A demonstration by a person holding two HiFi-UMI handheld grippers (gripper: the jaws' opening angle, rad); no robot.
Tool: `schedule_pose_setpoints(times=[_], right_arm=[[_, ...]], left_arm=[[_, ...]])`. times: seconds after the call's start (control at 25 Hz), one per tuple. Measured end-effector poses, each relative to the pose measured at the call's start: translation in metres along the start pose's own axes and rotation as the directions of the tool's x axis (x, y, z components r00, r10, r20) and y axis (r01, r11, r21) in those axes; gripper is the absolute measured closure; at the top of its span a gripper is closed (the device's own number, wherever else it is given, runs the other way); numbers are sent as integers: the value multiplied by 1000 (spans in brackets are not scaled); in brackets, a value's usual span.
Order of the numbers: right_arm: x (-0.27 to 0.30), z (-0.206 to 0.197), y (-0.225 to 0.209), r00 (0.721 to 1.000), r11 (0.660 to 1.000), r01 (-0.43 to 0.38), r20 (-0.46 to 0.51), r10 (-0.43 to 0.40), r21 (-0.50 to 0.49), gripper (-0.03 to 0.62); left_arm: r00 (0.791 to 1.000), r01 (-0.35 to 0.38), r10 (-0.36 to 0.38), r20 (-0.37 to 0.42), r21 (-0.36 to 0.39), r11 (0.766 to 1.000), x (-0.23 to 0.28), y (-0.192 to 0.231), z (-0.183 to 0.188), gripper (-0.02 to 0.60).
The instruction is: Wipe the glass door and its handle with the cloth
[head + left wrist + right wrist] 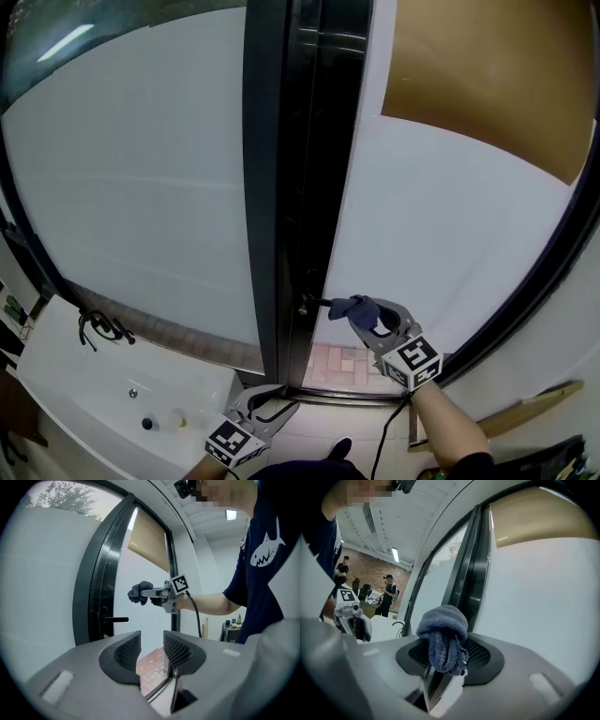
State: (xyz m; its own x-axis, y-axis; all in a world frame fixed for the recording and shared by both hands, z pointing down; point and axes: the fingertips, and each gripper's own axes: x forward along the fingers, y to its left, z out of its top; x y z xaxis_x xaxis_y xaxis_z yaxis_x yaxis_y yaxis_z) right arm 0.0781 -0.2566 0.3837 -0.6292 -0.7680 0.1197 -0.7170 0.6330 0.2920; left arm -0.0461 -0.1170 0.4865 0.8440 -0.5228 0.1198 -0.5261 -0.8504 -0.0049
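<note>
Left tongs (275,401) sit closest in the head view, at the bottom edge and partly cropped, marker cube up. Right tongs (364,314) are further up, clamped on the one blue-grey cloth (350,307). That cloth sits at the free end of the one black handle (316,303) on the glass door (281,169); contact not confirmable from here. Door has a dark stile, frosted panes either side, tan blind (487,84) top right. One white sink (84,394) with a dark tap (98,326) is lower left, edge cut off. Strip of brick floor (342,361) shows at the foot of the stile. My forearm (452,424) runs out of frame. Left gripper view: left tongs (151,646) part open with a narrow gap, nothing in it, only brick floor (149,665) behind. Beyond them, right tongs (147,592) and cloth (139,592) read above and right of the handle (116,619), with a gap between. Right gripper view: right tongs (449,654) closed on the cloth (443,634), a bunched wad standing up and drooping over the jaws. It blocks the handle, which can't be seen here. Left tongs (358,626) are small at far left. Background: two people (388,592) too small to detail, brick wall (370,569), strip light (395,554) on a white ceiling.
</note>
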Motion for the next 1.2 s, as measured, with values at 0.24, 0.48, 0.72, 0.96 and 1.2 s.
schedule_pose_setpoints(times=[0.24,0.48,0.72,0.96,1.2], right_arm=[[68,28,-19,999,960,-36,-49,23,-278,424],[124,24,-21,991,817,-63,-131,-15,-573,425],[160,9,-19,986,624,-100,-163,-45,-775,427],[170,2,-20,984,527,-122,-173,-48,-841,430],[154,-21,-27,977,462,-135,-196,-85,-877,430]], left_arm=[[1000,-20,20,19,13,1000,15,3,7,436],[998,-62,62,21,-4,998,19,8,7,436],[995,-99,99,16,-22,995,22,11,2,436],[994,-108,109,7,-30,994,28,9,0,436],[995,-104,104,6,-25,994,32,5,2,436]])
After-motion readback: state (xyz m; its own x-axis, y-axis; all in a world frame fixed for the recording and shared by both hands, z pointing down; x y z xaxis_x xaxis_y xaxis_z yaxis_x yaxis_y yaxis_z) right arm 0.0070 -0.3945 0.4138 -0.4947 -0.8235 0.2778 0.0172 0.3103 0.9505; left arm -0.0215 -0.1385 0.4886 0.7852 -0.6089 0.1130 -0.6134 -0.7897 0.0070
